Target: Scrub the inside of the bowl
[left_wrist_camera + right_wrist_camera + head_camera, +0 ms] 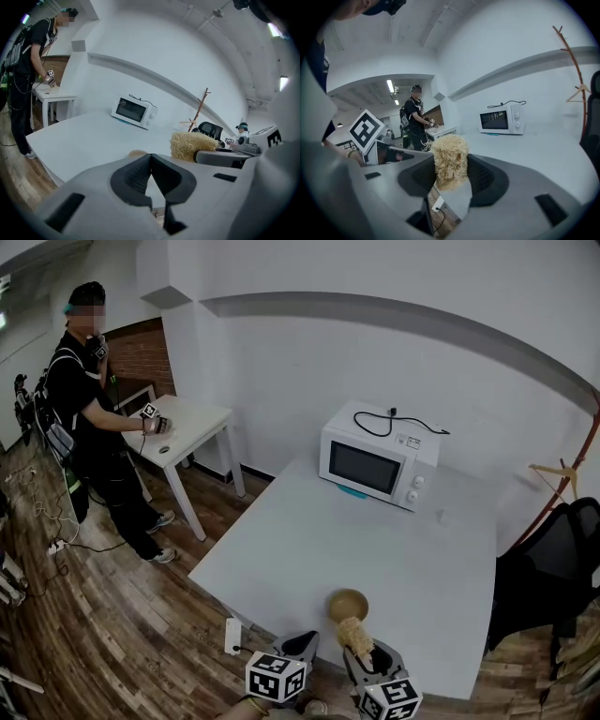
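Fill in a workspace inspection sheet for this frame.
Surface: white table on a wood floor.
Job's things: wooden bowl near the table's front edge, not held; straw-coloured scrubber in the right tool.
Clutter: microwave at the far side.
Tools: left tool shut, empty; right tool shut on the scrubber.
Cables: cord lying on the microwave's top; power strip on the floor by the table corner.
Surroundings: person at a small side table; black chair at right.
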{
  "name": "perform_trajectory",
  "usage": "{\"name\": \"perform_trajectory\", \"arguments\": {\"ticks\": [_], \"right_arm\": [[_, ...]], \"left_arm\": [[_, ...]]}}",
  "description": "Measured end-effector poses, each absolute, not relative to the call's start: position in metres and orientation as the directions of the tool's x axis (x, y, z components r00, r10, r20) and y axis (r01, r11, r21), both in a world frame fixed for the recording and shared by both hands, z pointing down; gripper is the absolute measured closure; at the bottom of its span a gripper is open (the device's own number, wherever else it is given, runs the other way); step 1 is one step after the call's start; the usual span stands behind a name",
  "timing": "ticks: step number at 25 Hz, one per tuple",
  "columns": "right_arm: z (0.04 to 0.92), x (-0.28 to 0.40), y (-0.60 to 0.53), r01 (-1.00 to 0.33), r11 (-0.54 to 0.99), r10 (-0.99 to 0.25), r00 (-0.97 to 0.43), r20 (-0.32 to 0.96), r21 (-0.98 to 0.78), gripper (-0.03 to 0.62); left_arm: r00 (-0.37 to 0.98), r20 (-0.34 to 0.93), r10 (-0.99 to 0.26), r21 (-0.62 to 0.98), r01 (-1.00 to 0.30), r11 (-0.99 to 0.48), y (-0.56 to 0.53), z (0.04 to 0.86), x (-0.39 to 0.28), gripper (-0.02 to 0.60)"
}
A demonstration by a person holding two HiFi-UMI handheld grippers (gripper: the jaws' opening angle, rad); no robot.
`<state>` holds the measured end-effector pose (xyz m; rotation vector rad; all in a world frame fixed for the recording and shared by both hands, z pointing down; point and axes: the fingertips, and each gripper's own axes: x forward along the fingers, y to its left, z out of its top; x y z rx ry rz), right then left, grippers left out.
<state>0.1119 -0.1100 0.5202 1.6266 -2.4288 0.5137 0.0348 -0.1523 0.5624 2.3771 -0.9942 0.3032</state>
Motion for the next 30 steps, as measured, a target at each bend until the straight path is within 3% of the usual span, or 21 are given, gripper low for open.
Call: {"name": "perform_trajectory", "arguments": {"ticks": [17, 30], "right_arm": [[0.496, 0.034, -0.063, -0.951, 0.223, -0.916, -0.279, 0.287, -0.215, 0.408], [0.492, 0.019, -0.033, -0.967, 0.162, -0.942, -0.211, 0.26, -0.197, 0.408]], "left_arm": [[0.753, 0.408, -0.517, 0.324, -0.648, -0.689, -0.109, 0.529, -0.04, 0.563], [0.774, 0.387, -0.501, 0.326, -0.623, -0.711, -0.082, 0.532, -0.061, 0.563]]}}
